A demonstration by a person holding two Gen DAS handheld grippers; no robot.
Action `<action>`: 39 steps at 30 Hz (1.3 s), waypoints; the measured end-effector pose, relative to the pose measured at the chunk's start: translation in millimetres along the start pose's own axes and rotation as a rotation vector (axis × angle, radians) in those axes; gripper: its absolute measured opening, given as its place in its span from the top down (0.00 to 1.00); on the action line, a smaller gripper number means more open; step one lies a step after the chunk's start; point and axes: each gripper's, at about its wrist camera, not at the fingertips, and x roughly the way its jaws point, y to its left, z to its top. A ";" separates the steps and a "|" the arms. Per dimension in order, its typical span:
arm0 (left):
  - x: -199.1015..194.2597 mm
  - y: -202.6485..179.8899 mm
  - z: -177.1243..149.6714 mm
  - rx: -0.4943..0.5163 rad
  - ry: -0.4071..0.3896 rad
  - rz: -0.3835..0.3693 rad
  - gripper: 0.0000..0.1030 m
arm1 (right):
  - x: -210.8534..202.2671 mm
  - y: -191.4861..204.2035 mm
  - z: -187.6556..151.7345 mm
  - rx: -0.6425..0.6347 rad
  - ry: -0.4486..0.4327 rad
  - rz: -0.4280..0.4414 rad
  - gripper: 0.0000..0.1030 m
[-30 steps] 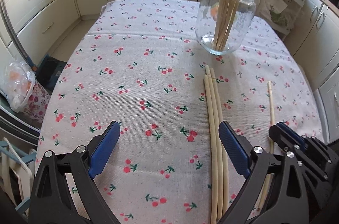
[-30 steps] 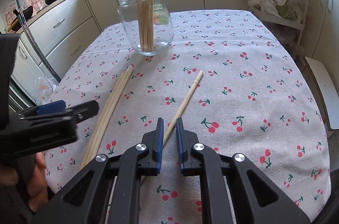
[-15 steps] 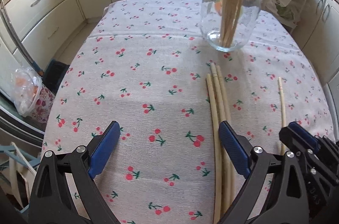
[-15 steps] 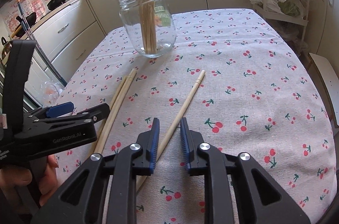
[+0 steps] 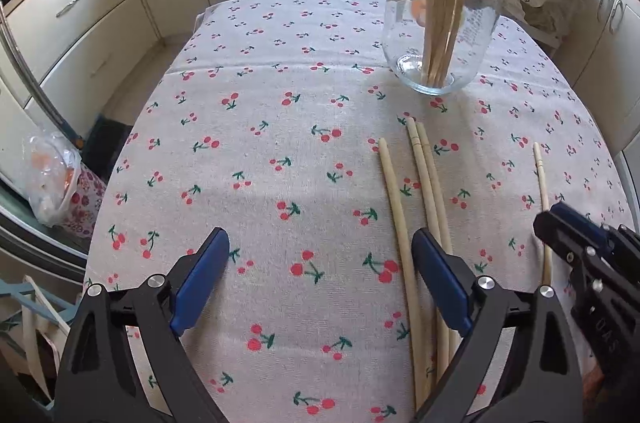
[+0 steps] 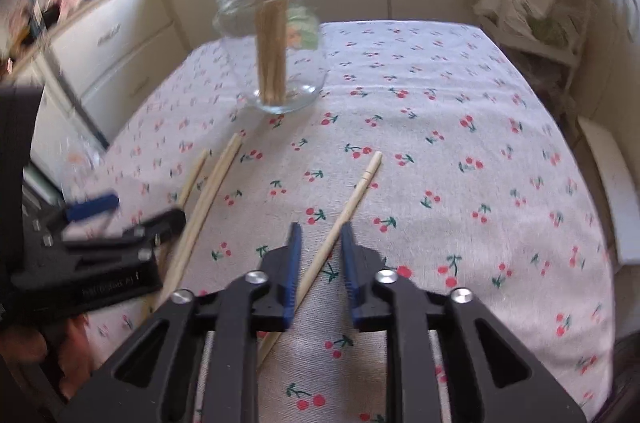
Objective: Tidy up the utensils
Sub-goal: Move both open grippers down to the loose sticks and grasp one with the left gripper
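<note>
The single chopstick lies flat, its long axis running from the right gripper up-right, away from it — jaws just narrowed, straddling it, pads apparently not pressing; left gripper gapes wide.

The right wrist view is smeared by motion: the glass jar at upper centre and the sticks in the jar lose their outlines, and the cabinets at upper left are a blur. Those sticks run off the top edge in both views. In the left wrist view the three loose chopsticks at lower right pass behind the left gripper's right finger. The single chopstick vanishes behind the right gripper.
</note>
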 end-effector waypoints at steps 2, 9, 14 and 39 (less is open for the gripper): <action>1.8 -2.6 3.7 0.007 -0.001 -0.001 0.13 | -0.3 -1.4 0.5 -0.012 0.013 0.008 0.89; 5.5 -10.7 8.9 0.014 -0.007 -0.005 0.13 | -1.6 -18.3 3.9 0.027 0.020 -0.022 0.89; 6.3 -13.2 8.9 0.019 -0.017 -0.016 0.14 | 1.0 -11.2 7.3 0.008 0.018 -0.035 0.79; 2.0 -18.6 17.8 0.133 -0.016 -0.163 0.87 | 2.2 -19.8 13.5 0.011 0.033 -0.037 0.79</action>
